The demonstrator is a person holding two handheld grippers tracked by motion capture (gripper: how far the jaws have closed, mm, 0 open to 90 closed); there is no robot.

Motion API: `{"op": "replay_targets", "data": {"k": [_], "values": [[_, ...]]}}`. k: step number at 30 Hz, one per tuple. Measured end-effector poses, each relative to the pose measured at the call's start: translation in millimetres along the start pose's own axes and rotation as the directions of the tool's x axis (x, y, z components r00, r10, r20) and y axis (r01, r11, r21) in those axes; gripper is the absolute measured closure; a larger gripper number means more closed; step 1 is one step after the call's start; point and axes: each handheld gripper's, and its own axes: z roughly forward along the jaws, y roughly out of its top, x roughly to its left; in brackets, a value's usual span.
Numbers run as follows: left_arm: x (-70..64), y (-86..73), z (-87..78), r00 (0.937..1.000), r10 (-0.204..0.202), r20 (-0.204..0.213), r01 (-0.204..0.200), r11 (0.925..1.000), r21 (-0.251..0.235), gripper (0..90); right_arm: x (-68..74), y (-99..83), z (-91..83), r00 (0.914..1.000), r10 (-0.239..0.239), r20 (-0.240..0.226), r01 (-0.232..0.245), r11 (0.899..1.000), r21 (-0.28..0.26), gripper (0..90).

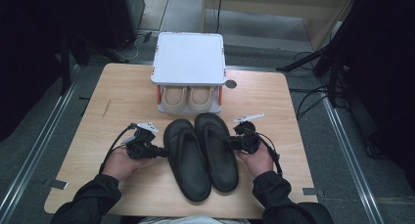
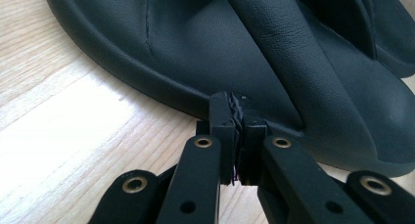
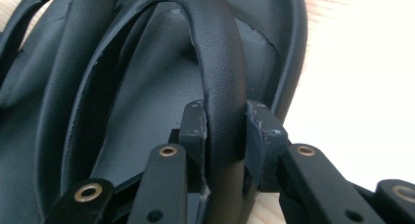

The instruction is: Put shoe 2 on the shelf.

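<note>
In the high view, two black sandals lie side by side on the tabletop [image 1: 122, 87], toes toward the white rack [image 1: 188, 57], whose lower shelf already holds a beige pair [image 1: 188, 99]. The left sandal [image 1: 186, 158] sits at centre, the right sandal [image 1: 218, 150] just beside it and touching it along the inner edges. My left tongs [image 1: 159, 153] meet the outer edge of the left sandal; my right tongs [image 1: 231, 143] meet the outer side of the right sandal. I approach from the two outer sides so that both sandals can be handled as a pair without crossing arms. In the left gripper view, my left tongs [image 2: 236, 128] are clenched on the raised rim of the left sandal [image 2: 195, 43], close to where its strap joins the sole; the jaws stand almost together with only the thin rim edge between them. The rim is stiff there, so I judge it a firm hold. In the right gripper view, my right tongs [image 3: 225, 131] are clenched on the outer strap of the right sandal [image 3: 161, 106], one jaw on each side of it. The strap arches clear of the footbed, which gives the jaws room to pass. Both soles appear to rest on the tabletop; I judge that the lift toward the rack has not begun.
</note>
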Motion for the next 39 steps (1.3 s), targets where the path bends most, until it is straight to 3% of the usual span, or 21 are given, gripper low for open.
{"op": "replay_targets", "data": {"k": [8,12,19,24,32,37,39], "values": [[-5.0,0.7,2.8,0.9999,0.003,0.014,-0.003,1.0000,0.009,88.1,-8.5,2.1,1.6,0.9995,-0.024,-0.020,0.023,1.000,-0.014,71.6],[-2.6,0.9,3.1,0.9990,-0.012,0.042,0.012,0.9999,0.010,88.1,-11.3,2.7,0.6,0.9995,-0.021,-0.023,0.021,1.000,-0.016,70.9],[3.2,2.8,-11.4,0.9991,-0.037,0.020,0.038,0.9984,-0.043,84.4,-10.4,3.7,-11.3,0.9991,-0.039,-0.018,0.038,0.996,-0.083,64.4],[5.1,2.1,-23.7,0.9992,-0.040,-0.010,0.039,0.9966,-0.073,79.1,-4.1,3.6,-23.4,0.9987,-0.042,-0.030,0.037,0.991,-0.132,64.0],[8.3,-0.5,-41.7,0.9974,-0.071,-0.011,0.069,0.9886,-0.133,71.2,9.2,-0.1,-38.2,0.9959,-0.063,-0.065,0.051,0.983,-0.174,62.2],[8.3,-0.5,-46.6,0.9982,-0.049,-0.034,0.044,0.9880,-0.148,61.6,20.9,-3.4,-42.5,0.9946,-0.068,-0.078,0.051,0.978,-0.201,60.6],[9.8,-0.2,-48.1,0.9968,-0.058,-0.055,0.049,0.9861,-0.159,57.7,27.0,-5.3,-42.7,0.9940,-0.064,-0.088,0.045,0.977,-0.208,59.7]]}}
